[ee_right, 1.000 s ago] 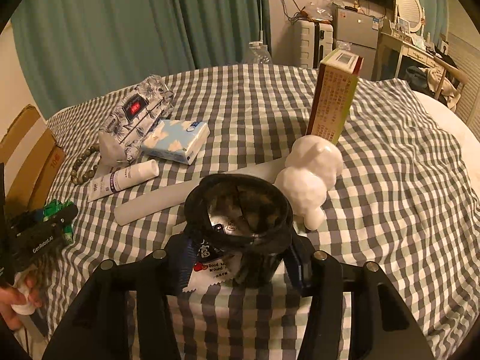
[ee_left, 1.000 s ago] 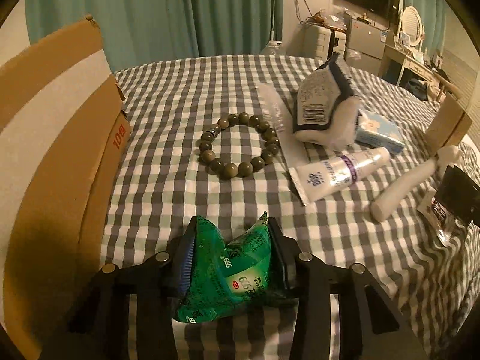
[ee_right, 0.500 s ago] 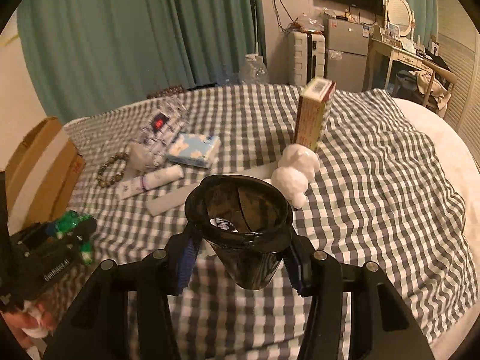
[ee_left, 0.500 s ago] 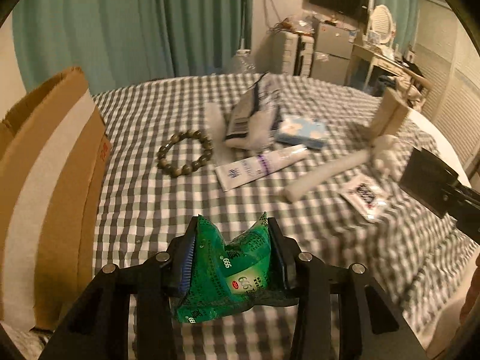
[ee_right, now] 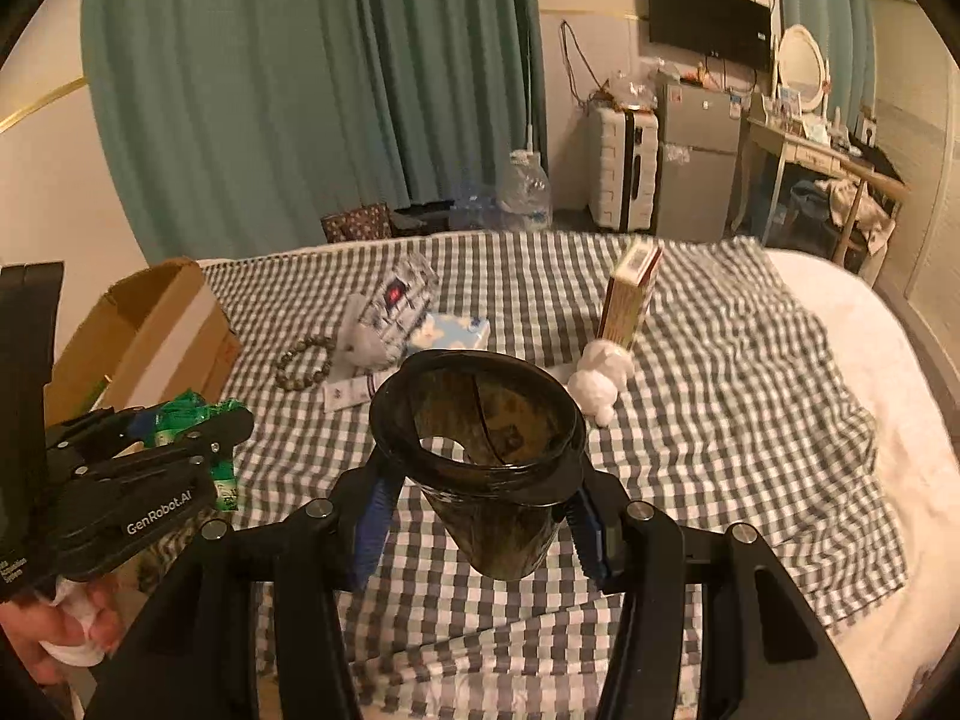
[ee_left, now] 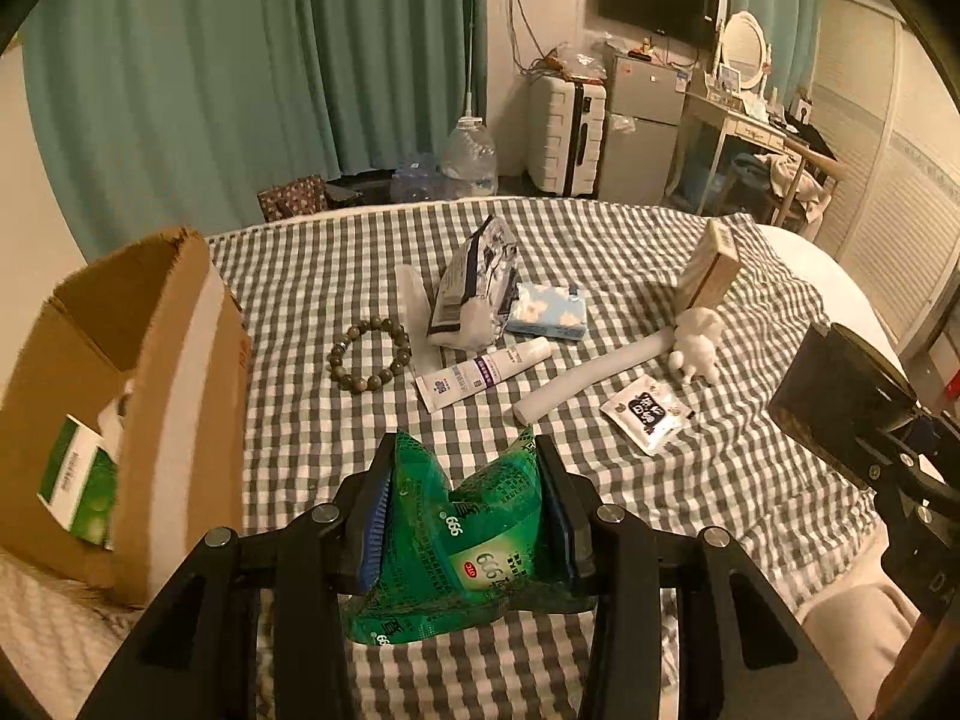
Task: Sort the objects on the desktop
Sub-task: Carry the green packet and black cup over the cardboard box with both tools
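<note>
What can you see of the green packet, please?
The green packet is a crinkled, shiny plastic pouch with dark print and a white label that reads "666". The left tool pinches it between its two pads, so it bulges and folds in the middle. It hangs above the checked cloth, touching nothing else, near the cardboard box.

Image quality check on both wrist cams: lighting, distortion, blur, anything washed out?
Left wrist: dim warm cast, strong fisheye bend with black corners; cardboard box slightly smeared, green sachet in the left tool sharp. Right wrist: same amber tint and vignette; dark cup in the right tool reads murky, boxed carton soft, white bedding near blown out.
</note>
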{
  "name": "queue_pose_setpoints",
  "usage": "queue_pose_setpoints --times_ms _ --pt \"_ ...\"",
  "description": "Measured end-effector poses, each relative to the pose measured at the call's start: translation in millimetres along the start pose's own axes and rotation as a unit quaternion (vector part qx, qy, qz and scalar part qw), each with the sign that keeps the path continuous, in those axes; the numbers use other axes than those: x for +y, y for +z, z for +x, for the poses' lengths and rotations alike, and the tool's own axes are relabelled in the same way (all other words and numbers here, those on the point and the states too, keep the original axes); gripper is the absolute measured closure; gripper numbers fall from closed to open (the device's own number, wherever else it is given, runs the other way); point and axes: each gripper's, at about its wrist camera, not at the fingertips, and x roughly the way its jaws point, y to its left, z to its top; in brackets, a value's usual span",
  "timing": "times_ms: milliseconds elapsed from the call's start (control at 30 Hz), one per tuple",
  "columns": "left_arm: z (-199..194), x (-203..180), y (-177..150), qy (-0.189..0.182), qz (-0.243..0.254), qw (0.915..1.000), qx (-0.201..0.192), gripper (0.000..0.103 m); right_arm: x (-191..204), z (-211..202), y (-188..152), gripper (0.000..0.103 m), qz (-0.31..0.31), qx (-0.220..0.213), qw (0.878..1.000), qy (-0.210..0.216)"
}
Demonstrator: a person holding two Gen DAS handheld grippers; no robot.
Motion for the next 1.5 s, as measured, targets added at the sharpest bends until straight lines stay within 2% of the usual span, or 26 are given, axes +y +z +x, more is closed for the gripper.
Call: queue_pose_setpoints --times_ms 167,467,833,1200,1367,1500 --pt "-26 2 14 0.008 0.014 0.9998 -0.008 0.060 9 -26 13 0.052 0.012 -0.014 1.000 0.016" --pt "-67 31 42 0.013 0.023 0.9993 -0.027 0.060 43 -72 38 0.052 -0.012 -0.054 0.998 0.020" --pt "-91 84 62 0.046 0.048 0.9971 -0.037 0.060 92 -78 54 0.052 -0.023 -0.049 0.996 0.067" --pt "-103 166 54 0.052 -0.016 0.9977 -0.041 0.060 166 -64 59 0.052 -0.063 -0.032 0.991 0.111" --pt "-96 212 43 0.070 -0.049 0.9954 -0.042 0.060 206 -51 59 0.052 -0.083 -0.019 0.987 0.133" --pt "-81 248 32 0.070 -0.079 0.9939 -0.030 0.060 241 -37 56 0.052 -0.105 -0.006 0.984 0.143"
